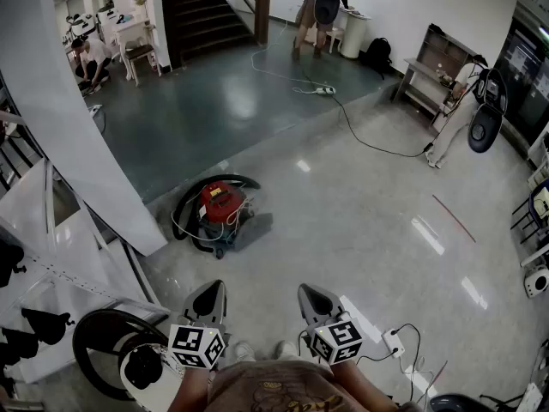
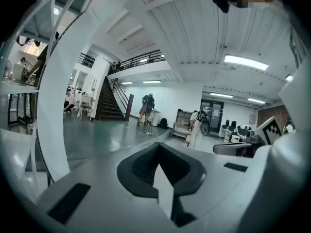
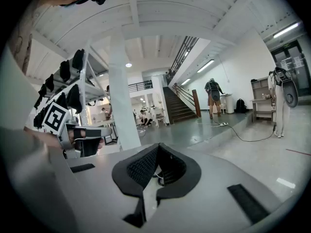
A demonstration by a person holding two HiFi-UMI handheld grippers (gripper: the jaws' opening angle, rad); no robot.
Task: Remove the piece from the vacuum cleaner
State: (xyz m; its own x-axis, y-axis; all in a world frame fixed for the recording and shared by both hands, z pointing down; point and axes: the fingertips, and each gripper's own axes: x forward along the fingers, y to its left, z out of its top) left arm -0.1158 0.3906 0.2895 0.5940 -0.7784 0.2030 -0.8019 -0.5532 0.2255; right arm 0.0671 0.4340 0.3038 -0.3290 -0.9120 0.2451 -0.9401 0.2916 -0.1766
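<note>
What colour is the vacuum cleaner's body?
Red. The vacuum cleaner shows best in the head view.

bright ceiling strip lights (image 2: 245, 62), glare patches on glossy floor (image 1: 360, 230), fisheye edges

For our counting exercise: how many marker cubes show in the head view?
2. One marker cube on the left gripper, bottom left of centre; the other on the right gripper, beside it. None seems hidden.

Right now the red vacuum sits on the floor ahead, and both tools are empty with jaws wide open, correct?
No: the jaws are shut. The left gripper view shows the left tool closed, the right gripper view the right tool closed. Both are empty, and the red vacuum sits on the floor ahead.
</note>
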